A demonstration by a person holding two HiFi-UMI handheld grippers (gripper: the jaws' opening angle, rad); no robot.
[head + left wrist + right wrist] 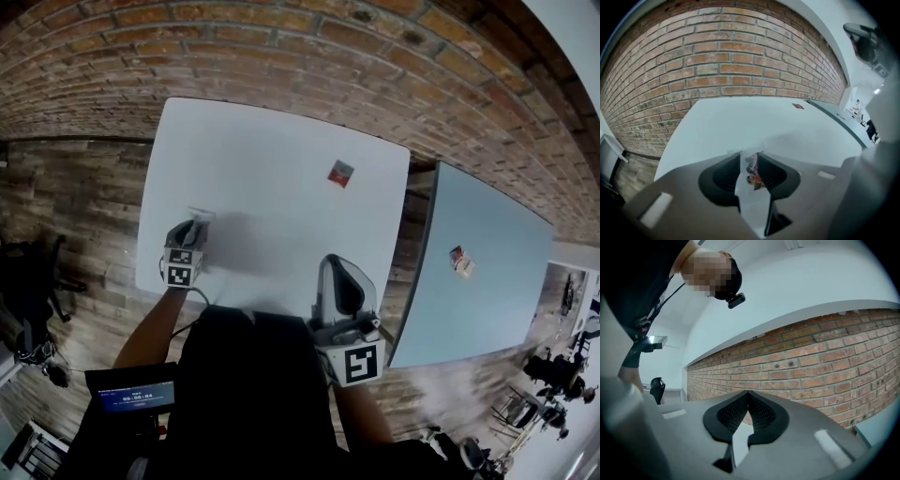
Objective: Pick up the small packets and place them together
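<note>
Head view: left gripper [194, 225] sits low over the near-left part of the white table [272, 141], clenched on a small packet [199, 217]. Left gripper view confirms it: the pads are clamped on a pale packet [751, 187] with some colour print, and its top edge pokes out past the tips.

A red packet [340, 172] lies flat on the far right part of the same table, well apart from the held one. It is also visible as a small red patch [798, 106] in the left gripper view.

A third packet [459, 262] lies on the neighbouring grey-blue table [506, 272], on its own.

Right gripper [341, 277] is raised near the person's body, off the table. Right gripper view shows its jaws closed tip to tip, nothing between them, aimed at the brick wall [825, 362].

Progress, my read: early. One packet is in hand and none are grouped yet. Left to do: set the held packet next to another, then bring in the rest. I can't tell yet where the pile will go.
</note>
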